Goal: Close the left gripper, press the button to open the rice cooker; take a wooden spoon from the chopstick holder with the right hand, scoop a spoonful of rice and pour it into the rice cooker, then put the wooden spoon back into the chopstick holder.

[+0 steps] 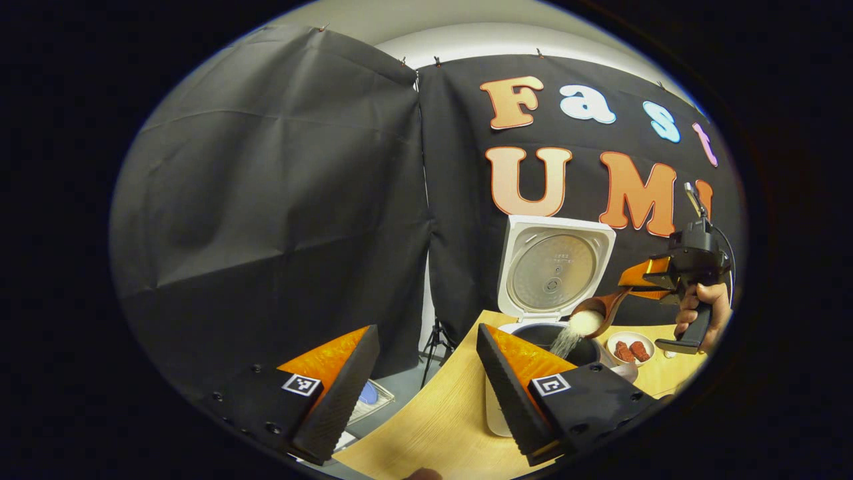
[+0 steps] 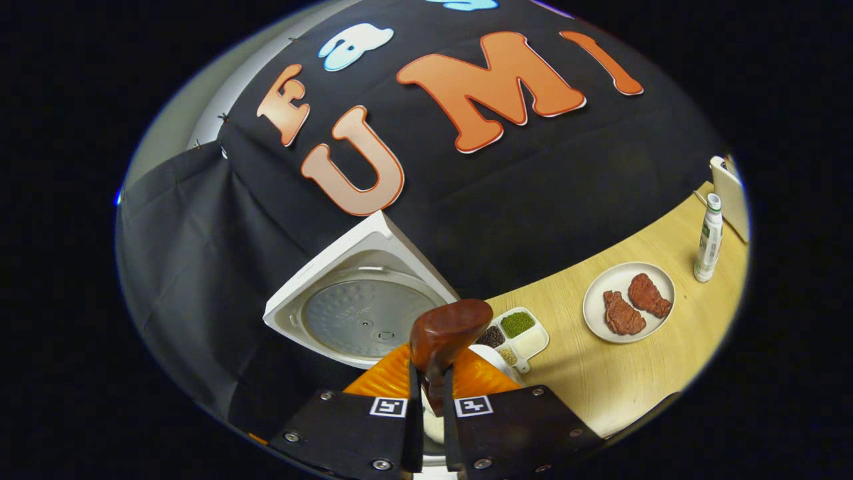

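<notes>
**Rice falling from my spoon into the open cooker**

In the left gripper view, my left gripper (image 1: 426,393) sits at the bottom of the frame with its two fingers spread wide and nothing between them. Past it, right of centre, stands one white rice cooker (image 1: 533,333) on the pale wooden table (image 1: 440,420), its lid (image 1: 553,267) raised upright and the dark inner pot exposed. At the right of the frame my hand (image 1: 700,320) holds the right gripper (image 1: 643,280), clenched on one brown wooden spoon (image 1: 596,317). The spoon's bowl is tipped above the pot, and white rice (image 1: 570,340) streams from it downward. Just right of the cooker lies one white round plate (image 1: 630,347) carrying two red-brown pieces.

In the right gripper view, my right gripper (image 2: 428,400) at bottom centre grips the spoon (image 2: 446,333) between both fingers, the bowl rising just above them. The cooker's lid (image 2: 360,307) sits left of centre, directly behind the spoon. To the right on the table (image 2: 620,393) I count one white tray of four compartments (image 2: 523,337), one plate (image 2: 630,303) with two pieces, and one white bottle (image 2: 708,240) standing upright at the right edge.
</notes>
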A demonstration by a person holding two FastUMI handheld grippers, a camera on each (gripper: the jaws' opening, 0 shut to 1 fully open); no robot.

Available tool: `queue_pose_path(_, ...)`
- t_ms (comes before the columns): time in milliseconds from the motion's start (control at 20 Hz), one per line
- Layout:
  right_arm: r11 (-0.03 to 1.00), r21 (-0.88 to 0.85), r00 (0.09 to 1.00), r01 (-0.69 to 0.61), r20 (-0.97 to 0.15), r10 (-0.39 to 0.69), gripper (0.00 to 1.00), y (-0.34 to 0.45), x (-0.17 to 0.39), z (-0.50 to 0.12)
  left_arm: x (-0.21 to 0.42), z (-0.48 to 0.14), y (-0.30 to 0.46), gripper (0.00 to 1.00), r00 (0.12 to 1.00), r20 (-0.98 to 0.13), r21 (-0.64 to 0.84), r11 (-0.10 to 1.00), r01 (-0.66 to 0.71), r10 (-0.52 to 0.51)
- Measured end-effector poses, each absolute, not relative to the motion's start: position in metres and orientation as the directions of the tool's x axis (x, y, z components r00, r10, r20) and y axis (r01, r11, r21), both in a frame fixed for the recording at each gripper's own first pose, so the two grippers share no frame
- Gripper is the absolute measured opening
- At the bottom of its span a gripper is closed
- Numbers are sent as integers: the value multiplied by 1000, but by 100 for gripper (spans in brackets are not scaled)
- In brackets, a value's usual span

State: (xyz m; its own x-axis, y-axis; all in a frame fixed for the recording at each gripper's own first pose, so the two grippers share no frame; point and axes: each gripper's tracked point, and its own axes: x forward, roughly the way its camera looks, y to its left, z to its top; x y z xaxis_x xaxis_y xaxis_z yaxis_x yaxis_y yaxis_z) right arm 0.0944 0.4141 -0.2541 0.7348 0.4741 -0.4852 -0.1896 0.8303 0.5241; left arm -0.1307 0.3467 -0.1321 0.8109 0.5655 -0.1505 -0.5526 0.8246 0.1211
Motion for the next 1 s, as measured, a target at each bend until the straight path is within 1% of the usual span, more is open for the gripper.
queue_pose_path(400, 874, 367, 778, -317, -427, 461, 12, 427, 92, -243, -133, -134, 347, 99, 811, -151, 123, 825, -552, 565)
queue_pose_path(750, 861, 175, 789, -477, -347, 508, 11, 450, 78, -230, -132, -131, 347, 99, 823, -138, 137, 833, -536, 552)
queue_pose_path(1000, 849, 27, 805, -528, -303, 510, 12, 460, 73, -222, -132, -124, 344, 100, 826, -117, 160, 832, -532, 551)
